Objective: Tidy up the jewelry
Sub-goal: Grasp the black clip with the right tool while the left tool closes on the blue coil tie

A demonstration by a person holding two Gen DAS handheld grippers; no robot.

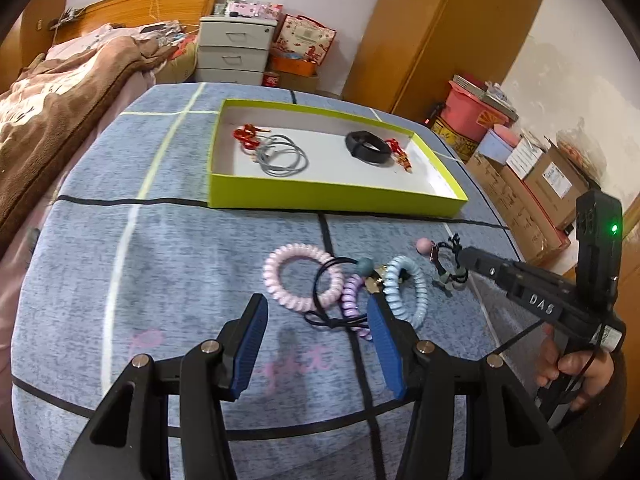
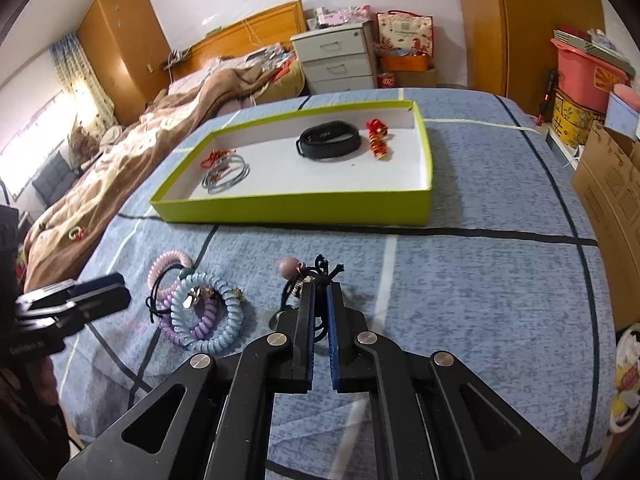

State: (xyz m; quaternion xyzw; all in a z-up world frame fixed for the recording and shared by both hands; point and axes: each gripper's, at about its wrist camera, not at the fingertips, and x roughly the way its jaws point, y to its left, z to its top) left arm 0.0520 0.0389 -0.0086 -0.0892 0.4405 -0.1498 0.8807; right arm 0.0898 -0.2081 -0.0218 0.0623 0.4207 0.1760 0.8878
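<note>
A yellow-green tray (image 1: 332,196) (image 2: 296,210) lies on the blue-grey cloth and holds a black band (image 1: 368,147) (image 2: 329,145), grey hair ties (image 1: 280,156) (image 2: 226,176) and red ornaments (image 1: 248,138) (image 2: 378,138). Near the front lies a pile: a pink coil tie (image 1: 298,274), a blue coil tie (image 1: 408,292) (image 2: 208,318), a purple coil tie (image 1: 352,304) and a black elastic (image 1: 332,320). My left gripper (image 1: 316,312) is open just before the pile. My right gripper (image 2: 320,292) (image 1: 460,258) is shut on a black hair tie with a pink bead (image 2: 292,268) (image 1: 425,246).
A bed with a brown blanket (image 1: 60,92) (image 2: 132,152) runs along the left side. A drawer unit (image 1: 236,50) (image 2: 336,58), wardrobes, a pink bucket (image 1: 472,110) and cardboard boxes (image 1: 540,184) stand around the cloth-covered surface.
</note>
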